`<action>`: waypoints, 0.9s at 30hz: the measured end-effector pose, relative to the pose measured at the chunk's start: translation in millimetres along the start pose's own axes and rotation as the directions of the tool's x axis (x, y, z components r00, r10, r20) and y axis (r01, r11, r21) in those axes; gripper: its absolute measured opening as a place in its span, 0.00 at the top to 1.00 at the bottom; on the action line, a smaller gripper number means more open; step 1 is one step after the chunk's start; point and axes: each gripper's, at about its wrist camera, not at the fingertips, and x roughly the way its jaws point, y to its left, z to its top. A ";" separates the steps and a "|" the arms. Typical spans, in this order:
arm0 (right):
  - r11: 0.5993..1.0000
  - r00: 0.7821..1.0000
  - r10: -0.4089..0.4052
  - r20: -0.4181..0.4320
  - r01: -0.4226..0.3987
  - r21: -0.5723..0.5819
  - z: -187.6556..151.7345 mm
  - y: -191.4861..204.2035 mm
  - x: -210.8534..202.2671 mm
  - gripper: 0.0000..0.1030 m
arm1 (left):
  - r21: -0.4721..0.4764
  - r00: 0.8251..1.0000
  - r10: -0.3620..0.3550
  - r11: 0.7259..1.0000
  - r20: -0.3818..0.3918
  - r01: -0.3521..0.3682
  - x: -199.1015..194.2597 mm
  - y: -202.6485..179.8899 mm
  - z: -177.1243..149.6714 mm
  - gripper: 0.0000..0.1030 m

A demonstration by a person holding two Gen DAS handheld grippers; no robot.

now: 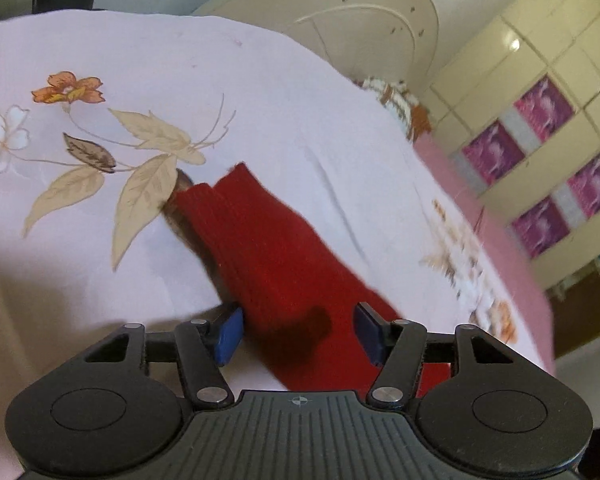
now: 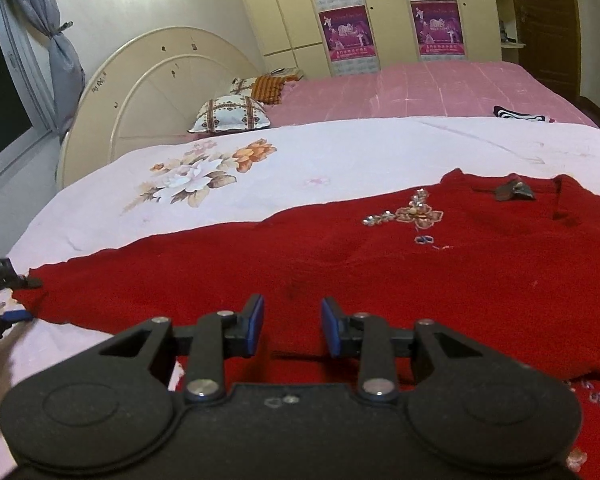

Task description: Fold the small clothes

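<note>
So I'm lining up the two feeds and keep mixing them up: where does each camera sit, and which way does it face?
Left wrist: on the left gripper, tilted view along the red sweater's sleeve over the floral sheet; its open blue fingers show.
Right wrist: on the right gripper, low over the sweater's body, facing the headboard and wardrobe; open fingers show, left gripper at the frame's left edge.
Shared: sweater, sheet, headboard, wardrobe.

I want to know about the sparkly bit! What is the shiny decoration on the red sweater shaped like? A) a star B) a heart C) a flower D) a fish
C: the beaded decoration on the red sweater has rounded petals around a centre, like a flower, with a sparkly sprig beside it.
</note>
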 end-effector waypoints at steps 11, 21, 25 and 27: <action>1.000 1.000 -0.028 -0.005 0.028 0.013 -1.9 -4.0 4.4 0.68 | 0.017 0.992 -0.120 0.993 0.030 0.120 4.6 -32.0 -3.0 0.91; 0.995 0.996 -0.088 0.030 0.087 0.048 -1.5 -38.6 -7.2 0.69 | 0.389 0.919 -0.377 0.834 -0.116 0.392 -28.3 -195.6 -86.4 0.91; 0.992 0.997 -0.073 -0.016 0.074 0.104 -3.4 -66.9 -12.6 0.76 | 0.461 0.873 -0.420 0.741 -0.249 0.488 -25.3 -265.4 -151.2 0.91; 0.990 0.996 -0.086 0.033 0.081 0.119 -0.4 -82.5 -33.6 0.72 | 0.483 0.856 -0.423 0.706 -0.299 0.517 -22.1 -294.2 -182.0 0.91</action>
